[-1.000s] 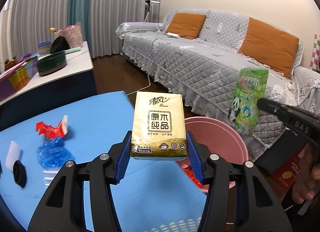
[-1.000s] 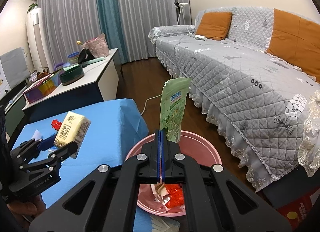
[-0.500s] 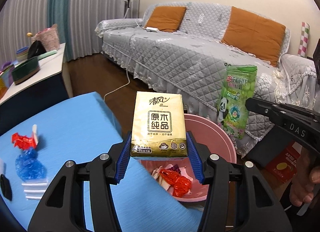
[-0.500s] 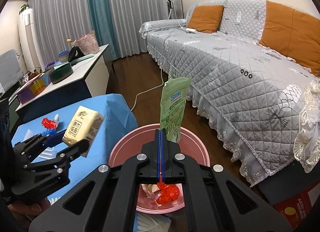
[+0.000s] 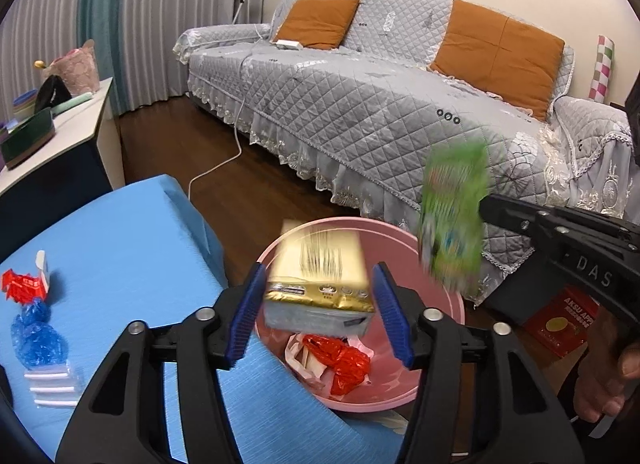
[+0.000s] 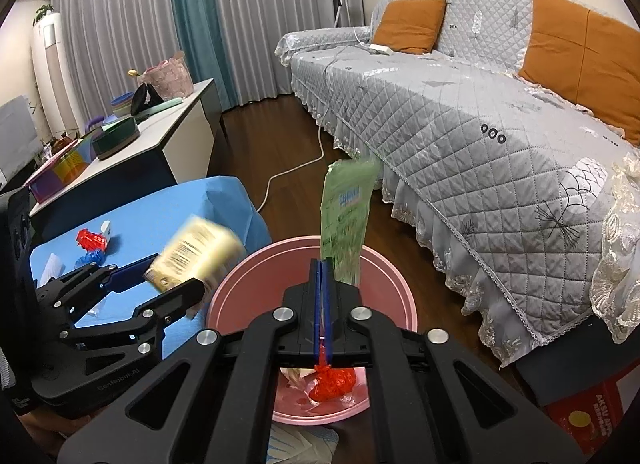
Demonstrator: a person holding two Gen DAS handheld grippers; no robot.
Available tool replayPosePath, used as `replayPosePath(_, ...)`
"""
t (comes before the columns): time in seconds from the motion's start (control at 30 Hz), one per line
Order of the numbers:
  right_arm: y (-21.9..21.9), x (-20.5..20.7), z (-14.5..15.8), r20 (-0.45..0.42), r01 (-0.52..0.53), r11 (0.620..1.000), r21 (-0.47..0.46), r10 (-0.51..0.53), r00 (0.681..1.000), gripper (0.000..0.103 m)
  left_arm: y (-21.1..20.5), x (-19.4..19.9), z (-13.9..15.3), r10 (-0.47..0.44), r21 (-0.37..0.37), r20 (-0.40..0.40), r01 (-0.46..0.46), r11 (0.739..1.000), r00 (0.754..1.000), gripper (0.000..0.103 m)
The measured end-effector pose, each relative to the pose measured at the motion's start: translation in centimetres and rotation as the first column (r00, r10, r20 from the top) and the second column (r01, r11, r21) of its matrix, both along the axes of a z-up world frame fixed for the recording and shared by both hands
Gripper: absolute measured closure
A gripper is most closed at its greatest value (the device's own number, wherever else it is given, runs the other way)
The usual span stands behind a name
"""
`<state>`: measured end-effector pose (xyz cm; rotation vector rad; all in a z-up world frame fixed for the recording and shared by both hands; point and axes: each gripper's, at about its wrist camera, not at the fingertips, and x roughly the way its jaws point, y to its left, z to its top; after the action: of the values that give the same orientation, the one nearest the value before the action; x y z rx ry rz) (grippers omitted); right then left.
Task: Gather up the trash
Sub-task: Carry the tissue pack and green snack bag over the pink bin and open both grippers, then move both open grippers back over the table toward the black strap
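Released tissue pack (image 5: 318,284) drops from left gripper (image 5: 318,310).

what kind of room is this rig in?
Most likely a home living room: a long sofa with a quilted grey cover and orange cushions, floor-length curtains, and a white sideboard with household clutter.
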<state>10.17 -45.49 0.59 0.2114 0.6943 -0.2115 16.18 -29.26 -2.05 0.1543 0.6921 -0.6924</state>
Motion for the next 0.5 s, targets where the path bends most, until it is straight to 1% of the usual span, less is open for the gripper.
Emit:
replayPosePath(0.03, -0.1, -0.1, 0.0, 0.0, 0.016, 1.0, -0.002, -0.016, 1.0, 0.095, 0.1, 0.1, 0.0, 0.003, -0.005, -0.004, -0.003, 1.0, 1.0, 0.041)
replayPosePath(0.07, -0.3, -0.1, 0.1, 0.002, 0.026, 1.0, 0.001, -0.026, 1.0, 0.076, 0.3, 0.1, 0.1, 0.007, -0.013, -0.006, -0.008, 1.0, 1.0, 0.041)
replayPosePath(0.1, -0.5, -0.2, 0.1, 0.008, 0.036, 0.999, 0.007, -0.036, 0.999, 0.063, 0.5, 0.2, 0.2, 0.011, -0.016, -0.007, -0.011, 1.0, 1.0, 0.041)
replayPosePath(0.13, -0.7, -0.4, 0.2, 0.018, 0.052, 0.999, 0.015, -0.052, 0.998, 0.049, 0.6, 0.2, 0.2, 0.012, -0.018, -0.006, -0.012, 1.0, 1.0, 0.041)
replayPosePath(0.3, -1.1, -0.5, 0.2, 0.017, 0.07, 0.997, 0.024, -0.071, 0.997, 0.049, 1.6, 0.0, 0.9, 0.027, -0.035, 0.007, -0.027, 0.999, 1.0, 0.041)
replayPosePath(0.5, -0.7, -0.5, 0.5, 0.029, 0.075, 0.997, 0.019, -0.076, 0.997, 0.049, 3.6, -0.3, 1.8, 0.062, -0.052, 0.018, -0.061, 0.997, 0.998, 0.041)
